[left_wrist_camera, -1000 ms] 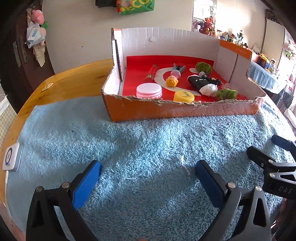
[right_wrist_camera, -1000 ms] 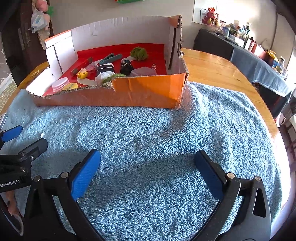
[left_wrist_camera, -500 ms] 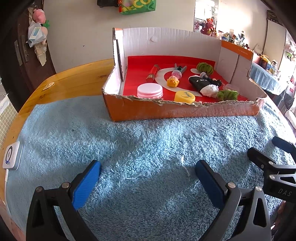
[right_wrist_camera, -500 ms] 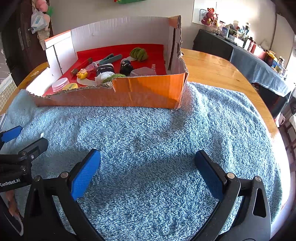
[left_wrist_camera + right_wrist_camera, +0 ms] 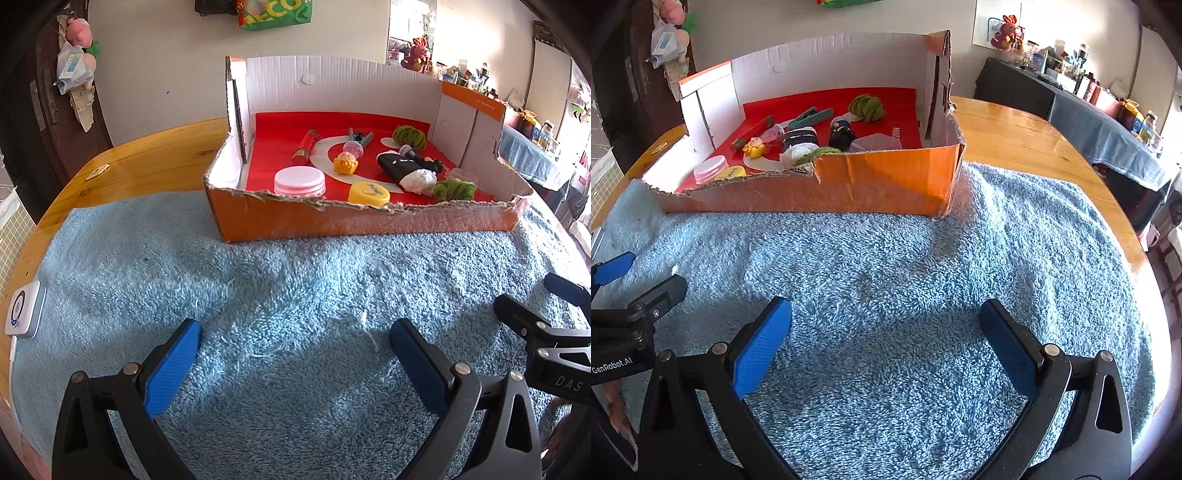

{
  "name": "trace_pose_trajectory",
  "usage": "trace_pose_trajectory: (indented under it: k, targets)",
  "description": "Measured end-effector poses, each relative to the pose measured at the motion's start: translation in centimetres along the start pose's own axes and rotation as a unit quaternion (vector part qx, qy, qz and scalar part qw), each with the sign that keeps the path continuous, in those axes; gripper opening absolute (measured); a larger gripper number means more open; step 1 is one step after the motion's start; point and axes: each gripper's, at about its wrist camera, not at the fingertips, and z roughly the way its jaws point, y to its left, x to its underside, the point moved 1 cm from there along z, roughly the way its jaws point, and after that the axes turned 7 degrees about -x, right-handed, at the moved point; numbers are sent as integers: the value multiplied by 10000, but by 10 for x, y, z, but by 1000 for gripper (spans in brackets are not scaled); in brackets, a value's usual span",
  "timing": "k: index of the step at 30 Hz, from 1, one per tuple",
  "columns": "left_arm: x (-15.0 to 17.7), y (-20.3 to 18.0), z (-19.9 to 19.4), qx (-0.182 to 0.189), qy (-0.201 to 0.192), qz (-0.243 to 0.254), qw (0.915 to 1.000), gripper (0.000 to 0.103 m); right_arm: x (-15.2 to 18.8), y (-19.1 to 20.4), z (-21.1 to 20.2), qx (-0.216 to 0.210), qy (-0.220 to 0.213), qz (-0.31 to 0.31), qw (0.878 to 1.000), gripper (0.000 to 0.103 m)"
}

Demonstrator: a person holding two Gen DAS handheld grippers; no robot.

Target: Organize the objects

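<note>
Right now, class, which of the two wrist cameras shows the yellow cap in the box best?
The left wrist view. There the yellow cap lies in full sight just behind the torn front wall of the cardboard box, beside the pink lid. In the right wrist view only a sliver of it shows above the wall.

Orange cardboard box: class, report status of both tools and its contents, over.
Left tool open, empty; right tool open, empty. Orange cardboard box on blue towel, small objects all inside. Nothing between tools and box.
</note>
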Motion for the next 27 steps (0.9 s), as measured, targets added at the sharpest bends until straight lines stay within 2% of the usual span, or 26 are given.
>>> trace_pose_trajectory:
  k: [27]
  targets:
    - [0,1,-1,-11,-14,-18,10000,103,0,0,0,0,-3,1,10000,103]
